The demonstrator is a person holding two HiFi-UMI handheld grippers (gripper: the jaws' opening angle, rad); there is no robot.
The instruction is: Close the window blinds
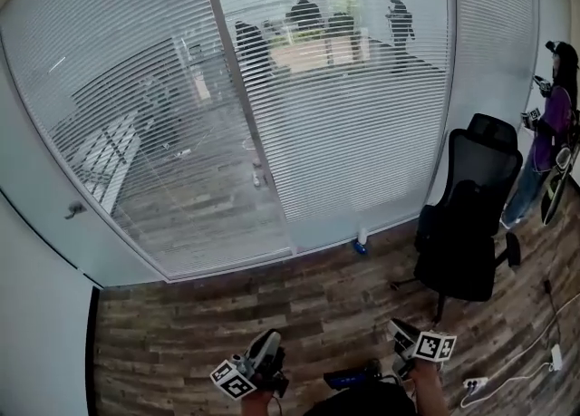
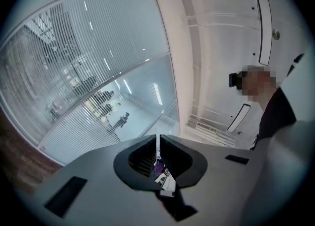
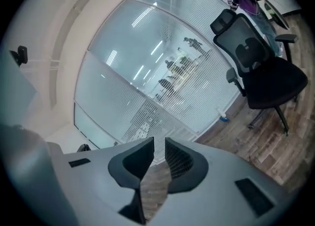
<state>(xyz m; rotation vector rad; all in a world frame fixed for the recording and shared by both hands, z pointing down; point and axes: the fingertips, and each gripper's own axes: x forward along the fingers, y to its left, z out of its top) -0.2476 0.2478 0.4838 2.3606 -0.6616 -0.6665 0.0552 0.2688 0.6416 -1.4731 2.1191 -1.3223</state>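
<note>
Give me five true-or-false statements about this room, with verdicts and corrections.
1. The blinds have their slats tilted open, so the room behind shows through. True.
2. The left gripper grips a blind cord. False: its jaws are together and it is well back from the blinds.
3. A black office chair stands at the right, near the blinds. True.
4. The floor is carpeted. False: it is wood planks.
5. The person in purple sits in the office chair. False: the person stands beside it, at the far right.
</note>
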